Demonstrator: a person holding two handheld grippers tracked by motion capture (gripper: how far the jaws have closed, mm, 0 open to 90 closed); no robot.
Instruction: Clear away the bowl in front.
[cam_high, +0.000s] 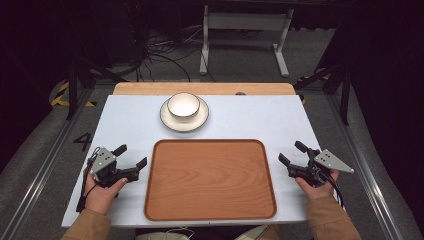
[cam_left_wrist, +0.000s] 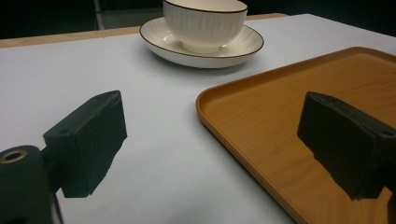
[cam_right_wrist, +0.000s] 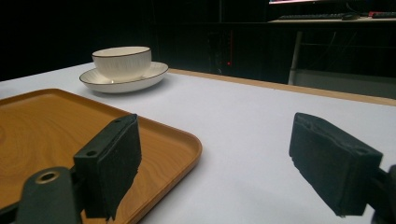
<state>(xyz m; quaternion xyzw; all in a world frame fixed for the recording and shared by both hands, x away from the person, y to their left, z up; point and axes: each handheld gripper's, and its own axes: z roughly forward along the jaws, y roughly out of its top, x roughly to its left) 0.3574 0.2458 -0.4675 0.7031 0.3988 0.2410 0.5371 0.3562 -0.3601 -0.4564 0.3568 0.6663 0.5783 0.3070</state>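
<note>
Resting beside the bare tray (cam_high: 210, 180), left hand-held gripper (cam_high: 131, 161) and right hand-held gripper (cam_high: 291, 154) are released, bowl (cam_high: 183, 105) and saucer (cam_high: 170, 121) beyond it untouched.

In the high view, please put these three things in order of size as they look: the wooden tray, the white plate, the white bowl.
1. Rectangular brown wooden tray, clearly the largest.
2. Round white plate with a dark rim.
3. White ribbed bowl standing on that plate, the smallest; it sits inside the plate's rim.

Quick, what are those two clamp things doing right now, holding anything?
Left hand-held gripper: open, holding nothing.
Right hand-held gripper: open, holding nothing.
</note>
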